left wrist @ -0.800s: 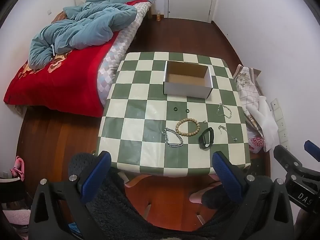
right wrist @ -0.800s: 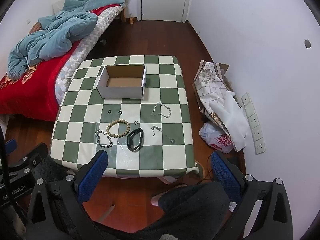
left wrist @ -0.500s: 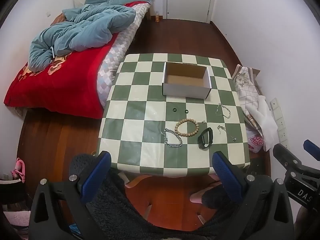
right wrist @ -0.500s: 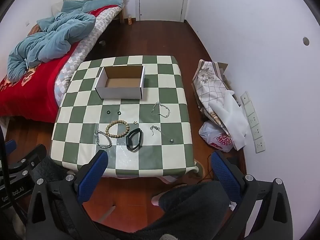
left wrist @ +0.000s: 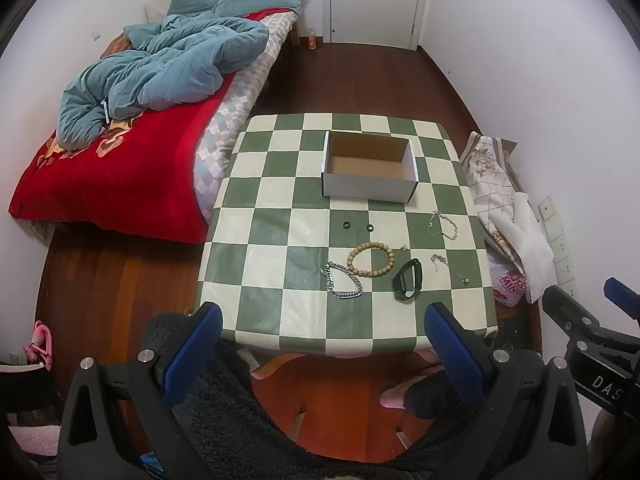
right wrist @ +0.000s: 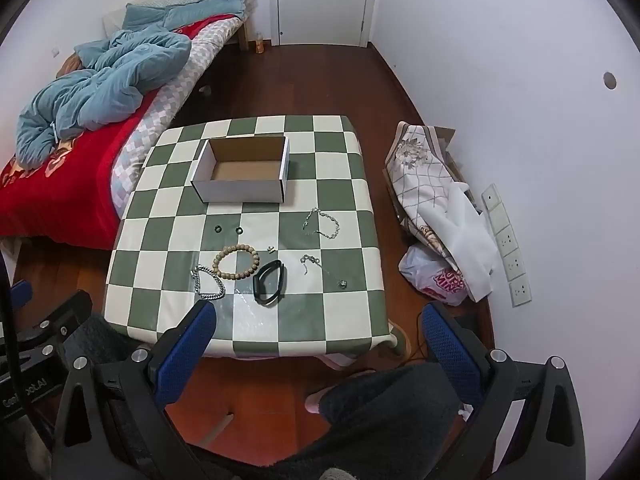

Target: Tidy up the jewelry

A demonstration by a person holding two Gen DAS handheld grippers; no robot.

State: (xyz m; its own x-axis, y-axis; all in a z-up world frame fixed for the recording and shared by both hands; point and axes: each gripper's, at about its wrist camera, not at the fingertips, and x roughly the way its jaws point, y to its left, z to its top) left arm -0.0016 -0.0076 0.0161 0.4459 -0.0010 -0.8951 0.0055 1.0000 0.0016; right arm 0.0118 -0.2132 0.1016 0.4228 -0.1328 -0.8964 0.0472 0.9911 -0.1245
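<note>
An open white cardboard box (left wrist: 370,170) (right wrist: 244,176) stands empty at the far side of the green-checked table (left wrist: 260,248) (right wrist: 344,184). In front of it lie a wooden bead bracelet (left wrist: 371,259) (right wrist: 237,261), a silver chain bracelet (left wrist: 343,280) (right wrist: 208,281), a black band (left wrist: 408,281) (right wrist: 269,282), two small dark rings (left wrist: 346,225) (right wrist: 218,229), and thin silver chains (left wrist: 443,224) (right wrist: 322,224). My left gripper (left wrist: 320,344) and right gripper (right wrist: 316,340) are both open and empty, held high above the table's near edge.
A bed (left wrist: 120,168) with a red cover and blue quilt stands left of the table. Bags and cloth (right wrist: 436,216) lie on the floor at the right wall. A white door (left wrist: 376,0) is at the back. A person's legs show below.
Both grippers have drifted slightly back and up, so the table sits a little farther off. Nothing on the table has moved.
</note>
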